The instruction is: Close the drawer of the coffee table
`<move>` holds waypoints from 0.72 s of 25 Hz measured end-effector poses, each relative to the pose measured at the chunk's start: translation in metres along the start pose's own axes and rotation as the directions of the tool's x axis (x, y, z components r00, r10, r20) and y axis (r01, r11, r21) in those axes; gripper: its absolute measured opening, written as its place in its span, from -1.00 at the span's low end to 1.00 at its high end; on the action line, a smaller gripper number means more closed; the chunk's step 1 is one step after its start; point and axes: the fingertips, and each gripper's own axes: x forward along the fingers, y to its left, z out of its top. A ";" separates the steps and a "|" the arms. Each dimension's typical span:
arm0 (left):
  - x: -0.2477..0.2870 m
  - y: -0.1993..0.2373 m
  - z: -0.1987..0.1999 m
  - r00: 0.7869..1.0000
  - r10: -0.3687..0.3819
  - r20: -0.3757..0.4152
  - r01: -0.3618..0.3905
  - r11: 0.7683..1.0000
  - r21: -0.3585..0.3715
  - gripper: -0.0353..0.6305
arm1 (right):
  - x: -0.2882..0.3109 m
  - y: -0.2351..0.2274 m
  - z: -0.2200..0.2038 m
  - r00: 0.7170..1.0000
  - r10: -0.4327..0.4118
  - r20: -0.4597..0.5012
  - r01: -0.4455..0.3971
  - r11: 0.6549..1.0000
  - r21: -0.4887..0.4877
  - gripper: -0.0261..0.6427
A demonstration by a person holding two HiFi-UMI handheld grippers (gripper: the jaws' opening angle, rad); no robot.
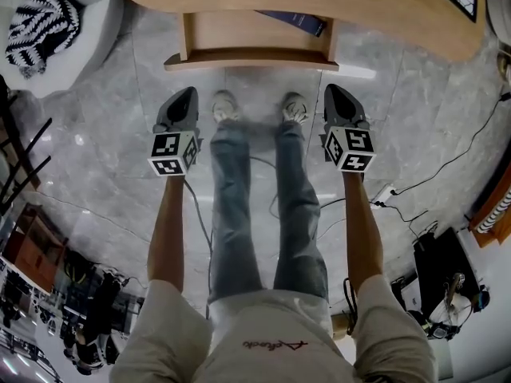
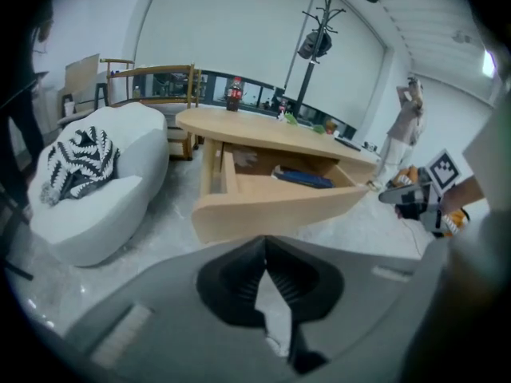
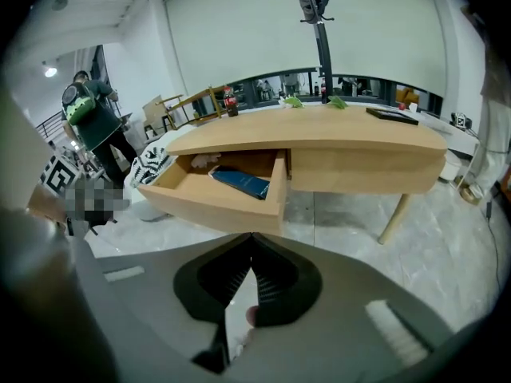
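The wooden coffee table (image 1: 383,6) has its drawer (image 1: 251,54) pulled out toward me, a dark blue book (image 1: 295,22) lying inside. The drawer (image 2: 279,202) fills the middle of the left gripper view and the drawer (image 3: 215,198) shows in the right gripper view with the book (image 3: 239,183) in it. My left gripper (image 1: 182,102) hangs shut and empty in front of the drawer's left end. My right gripper (image 1: 337,98) is shut and empty before its right end. Neither touches the drawer front.
A white pouf (image 2: 88,190) with a black-and-white knit (image 2: 76,162) stands left of the table. Cables (image 1: 447,162) and a power strip (image 1: 383,194) lie on the marble floor at right. A person (image 3: 96,126) stands at the back left. My shoes (image 1: 259,108) are below the drawer.
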 end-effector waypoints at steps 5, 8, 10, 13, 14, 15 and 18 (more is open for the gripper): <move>0.007 0.017 0.003 0.999 0.026 -0.041 -0.019 0.987 0.163 -0.89 | 0.014 -0.013 -0.003 0.997 -0.021 -0.071 0.006 0.979 -0.204 -0.91; 0.010 0.035 0.005 0.997 0.044 -0.071 -0.028 0.978 0.206 -0.89 | 0.021 -0.016 -0.007 0.992 -0.022 -0.127 -0.021 0.945 -0.326 -0.91; 0.013 0.044 0.001 0.992 0.052 -0.112 -0.022 0.968 0.250 -0.84 | 0.025 -0.019 -0.007 0.988 -0.031 -0.151 -0.030 0.923 -0.384 -0.91; 0.019 0.056 -0.006 0.985 0.056 -0.163 -0.006 0.956 0.294 -0.71 | 0.032 -0.025 -0.005 0.985 -0.038 -0.167 -0.037 0.905 -0.424 -0.84; 0.020 0.061 -0.008 0.983 0.057 -0.172 -0.004 0.956 0.294 -0.63 | 0.035 -0.026 -0.005 0.985 -0.039 -0.169 -0.038 0.904 -0.425 -0.82; 0.022 0.065 -0.009 0.983 0.058 -0.177 -0.005 0.958 0.288 -0.60 | 0.036 -0.027 -0.004 0.985 -0.037 -0.171 -0.039 0.906 -0.422 -0.78; 0.025 0.075 -0.007 0.981 0.073 -0.177 -0.022 0.960 0.278 -0.42 | 0.042 -0.027 -0.003 0.983 -0.024 -0.181 -0.055 0.906 -0.420 -0.63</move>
